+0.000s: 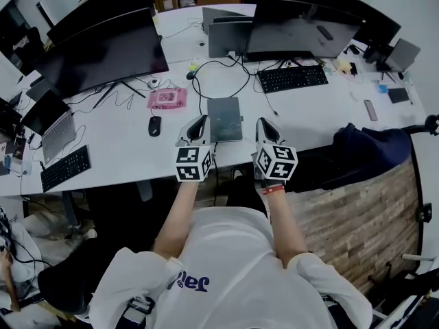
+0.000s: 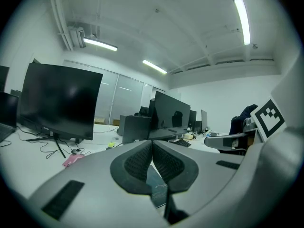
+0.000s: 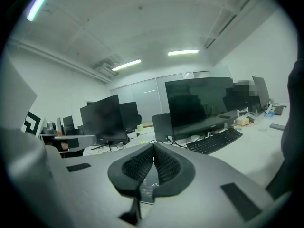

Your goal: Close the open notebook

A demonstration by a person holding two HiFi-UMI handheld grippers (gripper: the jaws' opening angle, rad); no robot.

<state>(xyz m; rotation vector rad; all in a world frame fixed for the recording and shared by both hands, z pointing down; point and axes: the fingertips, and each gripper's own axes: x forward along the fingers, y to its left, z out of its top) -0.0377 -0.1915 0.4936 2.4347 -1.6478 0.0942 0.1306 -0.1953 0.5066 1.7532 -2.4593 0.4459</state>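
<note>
Both tongs are shut with nothing in either. The left gripper [image 1: 199,121] and right gripper [image 1: 263,123] hang about level at the near edge of the desk [image 1: 322,118], one on either side of the notebook [image 1: 225,118]. They are close beside it but, as far as the head view shows, not touching. In each gripper's own view the ribbed pads press together, with a strip of dark cover showing below them.

Notebook: lies flat near the front edge of the desk, dark cover up, one plain rectangle. It reads as already shut rather than open, with no spread pages visible. Can't be certain from above.

Neighbours: mouse [image 1: 155,125] to the left, pink item [image 1: 169,99] behind that, black cable [image 1: 206,81] looping just behind the notebook, keyboard [image 1: 291,78] further back on the right.

Risks, my reading:
- Closed jaws can only nudge. A push on the cover would likely slide the whole book across the smooth top into the cable, or off the front edge if dragged back.
- If a leaf is in fact raised, the blunt tips could crease it.
- Two tools coming in from both sides could knock together.
</note>
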